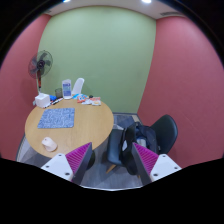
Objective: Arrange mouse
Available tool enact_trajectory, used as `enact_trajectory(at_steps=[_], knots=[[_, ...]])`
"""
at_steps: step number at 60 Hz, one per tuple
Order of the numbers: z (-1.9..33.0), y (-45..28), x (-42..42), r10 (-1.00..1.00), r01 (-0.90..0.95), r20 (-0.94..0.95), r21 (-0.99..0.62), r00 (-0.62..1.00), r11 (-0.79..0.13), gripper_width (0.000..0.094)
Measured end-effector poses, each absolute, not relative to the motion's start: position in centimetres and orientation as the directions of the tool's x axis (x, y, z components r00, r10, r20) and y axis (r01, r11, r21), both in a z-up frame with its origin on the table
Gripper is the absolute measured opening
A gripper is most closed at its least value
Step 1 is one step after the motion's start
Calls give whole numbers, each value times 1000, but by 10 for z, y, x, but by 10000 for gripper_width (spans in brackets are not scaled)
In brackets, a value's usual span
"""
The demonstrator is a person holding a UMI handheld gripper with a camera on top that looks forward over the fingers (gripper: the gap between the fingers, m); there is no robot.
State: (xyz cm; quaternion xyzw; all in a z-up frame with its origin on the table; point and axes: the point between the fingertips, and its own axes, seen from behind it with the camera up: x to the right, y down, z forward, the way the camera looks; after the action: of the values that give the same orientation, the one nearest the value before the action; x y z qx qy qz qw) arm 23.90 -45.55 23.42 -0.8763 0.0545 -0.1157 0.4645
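- The gripper [110,160] is hovering high and well back from the work, its two pink-padded fingers [78,156] standing spread apart and pinching nothing.
- Beyond the fingers, a round wooden table [92,128] is standing in a small room, with black chairs [160,135] waiting beside it.
- A blue-grey mat [56,118] is lying near the table's middle; a white cup-like item [48,144] is sitting at the near edge.
- Small items [78,98] are crowding the far edge, and a fan [42,66] is standing behind them.
- The mouse is not clearly showing; it is probably sitting among that far clutter, though none of it can be made out as a mouse.
- The approach appears to be only starting: the next move is calling for closing in on the table until the mouse can be picked out.
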Motion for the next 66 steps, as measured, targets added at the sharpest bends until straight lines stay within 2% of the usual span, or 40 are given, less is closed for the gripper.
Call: enact_trajectory(at_steps=[8, 16, 17, 18, 19, 33, 39, 53, 66], knots=[[220, -459, 238, -199, -5, 138, -811, 970, -585, 807], [187, -462, 237, -184, -12, 124, -798, 975, -603, 807], [195, -463, 232, -182, -12, 126, -790, 975, -613, 806], [191, -464, 229, -178, -14, 122, -787, 976, -616, 807], [171, -469, 230, -174, -17, 112, -796, 978, -605, 806], [92, -475, 144, -91, -27, 49, -728, 995, -685, 816], [72, -457, 91, -44, -18, 18, -716, 999, -698, 818], [31, -392, -16, 56, 14, -31, -747, 998, -665, 827], [-4, -334, -55, 71, 60, 17, -756, 997, -652, 827]])
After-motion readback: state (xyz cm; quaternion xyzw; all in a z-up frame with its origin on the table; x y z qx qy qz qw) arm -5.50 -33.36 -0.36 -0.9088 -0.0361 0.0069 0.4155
